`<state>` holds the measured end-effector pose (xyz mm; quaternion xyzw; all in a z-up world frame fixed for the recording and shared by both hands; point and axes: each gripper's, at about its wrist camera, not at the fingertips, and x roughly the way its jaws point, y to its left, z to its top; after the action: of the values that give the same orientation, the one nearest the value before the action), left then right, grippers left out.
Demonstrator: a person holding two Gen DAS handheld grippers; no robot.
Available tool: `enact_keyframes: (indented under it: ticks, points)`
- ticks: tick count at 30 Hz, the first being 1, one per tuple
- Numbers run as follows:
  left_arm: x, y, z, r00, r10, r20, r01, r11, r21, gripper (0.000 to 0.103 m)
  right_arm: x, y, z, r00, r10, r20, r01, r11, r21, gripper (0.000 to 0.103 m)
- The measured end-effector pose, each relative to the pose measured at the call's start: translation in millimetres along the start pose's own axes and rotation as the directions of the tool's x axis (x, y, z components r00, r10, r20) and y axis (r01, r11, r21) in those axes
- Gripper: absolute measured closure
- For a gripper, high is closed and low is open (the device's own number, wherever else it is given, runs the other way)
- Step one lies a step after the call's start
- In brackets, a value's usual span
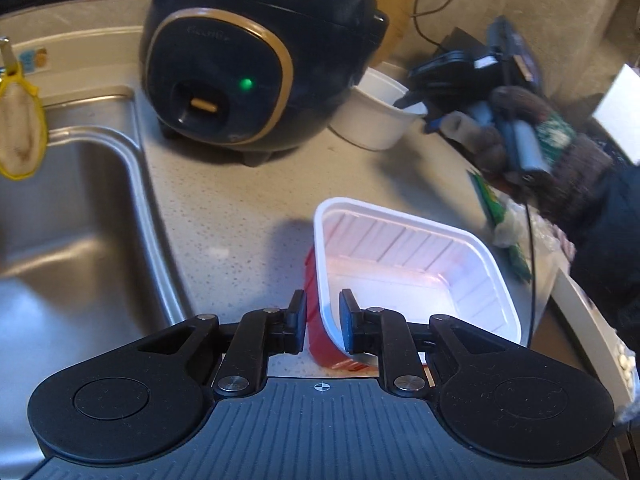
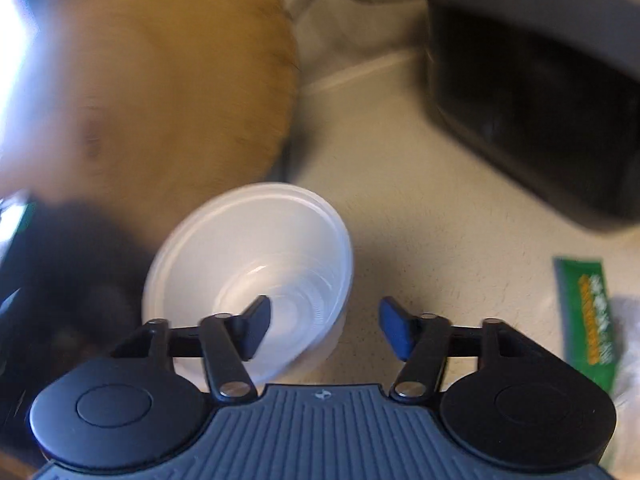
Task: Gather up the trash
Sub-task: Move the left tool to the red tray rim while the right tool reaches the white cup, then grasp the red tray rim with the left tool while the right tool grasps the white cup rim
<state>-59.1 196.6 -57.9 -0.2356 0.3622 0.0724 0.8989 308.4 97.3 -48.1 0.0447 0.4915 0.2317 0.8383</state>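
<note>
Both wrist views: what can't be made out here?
- Right wrist view: motion blur smears the dark appliance and wooden board; the green packet's print is unreadable.
- Left wrist view: the red-and-white tray's near corner sits behind the left gripper; the cooker's logo is too small.

Bare table [image 1: 224, 216] open between sink [image 1: 80, 216] and white tray [image 1: 404, 264], dark cooker [image 1: 256, 76] blocking the back, white bowl [image 2: 248, 276] wedged beside it, green wrapper [image 2: 586, 320] cluttering the right edge
</note>
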Motion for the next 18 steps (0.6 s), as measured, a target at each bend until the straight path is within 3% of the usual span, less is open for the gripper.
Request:
enact_keyframes:
  ticks: [1, 2, 9, 18]
  points:
    - [1, 2, 1, 1.0, -0.011, 0.001, 0.011, 1.0, -0.004, 0.083, 4, -4, 0, 0.999, 0.022, -0.04, -0.021, 1.0, 0.024, 0.082]
    - [1, 3, 1, 1.0, -0.022, 0.003, 0.022, 1.0, -0.009, 0.083, 3, -8, -3, 0.998, 0.031, -0.06, -0.028, 0.999, 0.043, 0.087]
    - [10, 3, 6, 0.998, -0.064, 0.016, 0.065, 0.998, -0.019, 0.084, -53, -35, -46, 0.996, 0.011, -0.088, -0.018, 0.996, -0.082, 0.095]
    - [26, -13, 21, 0.997, -0.066, 0.035, 0.066, 0.997, -0.027, 0.082, -134, -110, -104, 0.998, -0.068, -0.018, 0.067, 0.996, -0.051, 0.096]
